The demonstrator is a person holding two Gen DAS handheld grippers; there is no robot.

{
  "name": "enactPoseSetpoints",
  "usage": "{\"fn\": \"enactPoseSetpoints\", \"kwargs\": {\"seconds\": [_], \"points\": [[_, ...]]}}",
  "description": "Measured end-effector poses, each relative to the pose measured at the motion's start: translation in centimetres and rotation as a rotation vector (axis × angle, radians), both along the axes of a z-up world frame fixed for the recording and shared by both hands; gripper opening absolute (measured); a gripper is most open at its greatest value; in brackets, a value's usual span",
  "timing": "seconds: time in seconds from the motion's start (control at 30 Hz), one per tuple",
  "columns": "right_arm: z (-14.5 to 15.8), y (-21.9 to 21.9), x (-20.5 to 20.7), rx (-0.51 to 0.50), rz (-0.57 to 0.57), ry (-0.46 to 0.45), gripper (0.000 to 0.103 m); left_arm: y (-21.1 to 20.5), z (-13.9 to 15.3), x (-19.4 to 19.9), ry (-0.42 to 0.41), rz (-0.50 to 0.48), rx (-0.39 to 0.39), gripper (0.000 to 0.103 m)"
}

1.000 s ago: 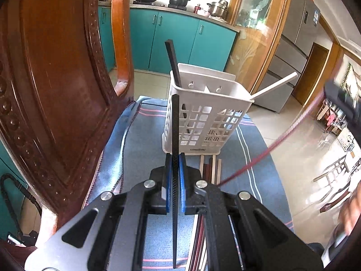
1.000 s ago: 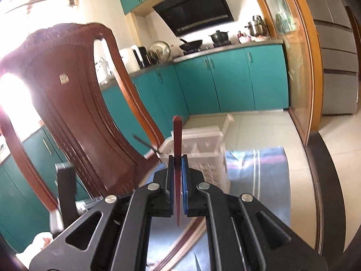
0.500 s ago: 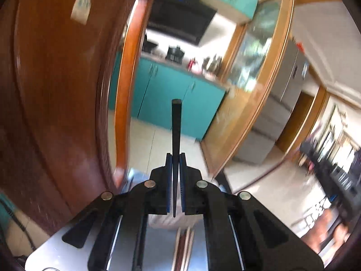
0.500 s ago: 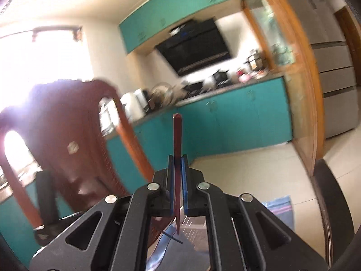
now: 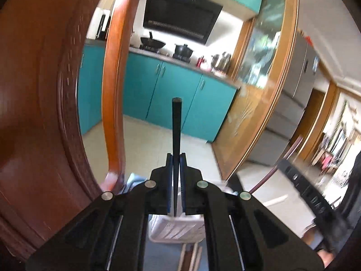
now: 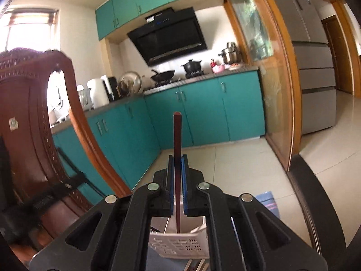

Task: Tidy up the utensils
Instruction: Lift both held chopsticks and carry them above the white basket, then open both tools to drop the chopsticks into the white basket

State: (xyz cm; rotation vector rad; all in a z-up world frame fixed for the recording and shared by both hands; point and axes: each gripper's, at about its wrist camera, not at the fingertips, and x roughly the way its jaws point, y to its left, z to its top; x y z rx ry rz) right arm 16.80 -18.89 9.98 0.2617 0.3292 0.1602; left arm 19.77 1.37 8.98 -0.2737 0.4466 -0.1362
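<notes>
My left gripper [image 5: 176, 158] is shut on a black chopstick [image 5: 176, 126] held upright, its lower tip just above the white perforated utensil basket [image 5: 176, 230]. My right gripper [image 6: 177, 158] is shut on a dark red chopstick [image 6: 177, 140], also upright, its lower tip over the same basket [image 6: 180, 244]. The right gripper with its red chopstick [image 5: 291, 151] shows at the right of the left wrist view. More chopsticks [image 5: 191, 257] lie on the blue cloth in front of the basket.
A carved wooden chair back [image 5: 45, 113] stands close on the left, and it shows in the right wrist view [image 6: 29, 135] too. Teal kitchen cabinets [image 6: 203, 110], a range hood and a fridge [image 6: 313, 67] lie beyond. The blue striped cloth [image 6: 268, 201] covers the table.
Both grippers have tilted upward with their chopsticks, so the basket has dropped to the bottom of both views. Each chopstick now stands upright over the basket.
</notes>
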Motion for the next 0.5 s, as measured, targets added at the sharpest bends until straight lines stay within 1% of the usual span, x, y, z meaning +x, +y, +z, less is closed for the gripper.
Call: {"fn": "enactPoseSetpoints", "kwargs": {"seconds": [0.03,0.1,0.17,0.23,0.3,0.33,0.37,0.43,0.5], "points": [[-0.3,0.5,-0.1,-0.008,0.004,0.004,0.007,-0.4,-1.0,-0.1,0.012,0.01,0.027,0.007],[-0.9,0.9,-0.1,-0.019,0.017,0.017,0.007,-0.6,-2.0,-0.1,0.024,0.021,0.046,0.007],[-1.4,1.5,-0.1,-0.041,0.036,0.034,0.007,-0.8,-3.1,0.0,0.054,0.013,0.056,0.007],[-1.9,2.4,-0.4,-0.084,0.047,0.04,0.007,-1.0,-3.6,0.2,0.075,-0.005,0.068,0.007],[-2.0,2.8,-0.8,-0.112,0.049,0.038,0.007,-1.3,-3.8,0.1,0.073,-0.01,0.086,0.007],[-1.9,2.8,-1.0,-0.118,0.046,0.034,0.008,-1.3,-3.8,-0.1,0.07,-0.014,0.094,0.009],[-1.8,2.8,-1.3,-0.124,0.042,0.028,0.011,-1.4,-3.7,-0.1,0.068,-0.015,0.098,0.011],[-1.5,2.6,-2.1,-0.122,0.039,0.006,0.028,-1.1,-3.7,-0.7,0.063,-0.013,0.098,0.021],[-1.0,2.3,-3.0,-0.112,0.036,-0.021,0.034,-0.7,-3.5,-1.4,0.053,-0.011,0.092,0.027]]}}
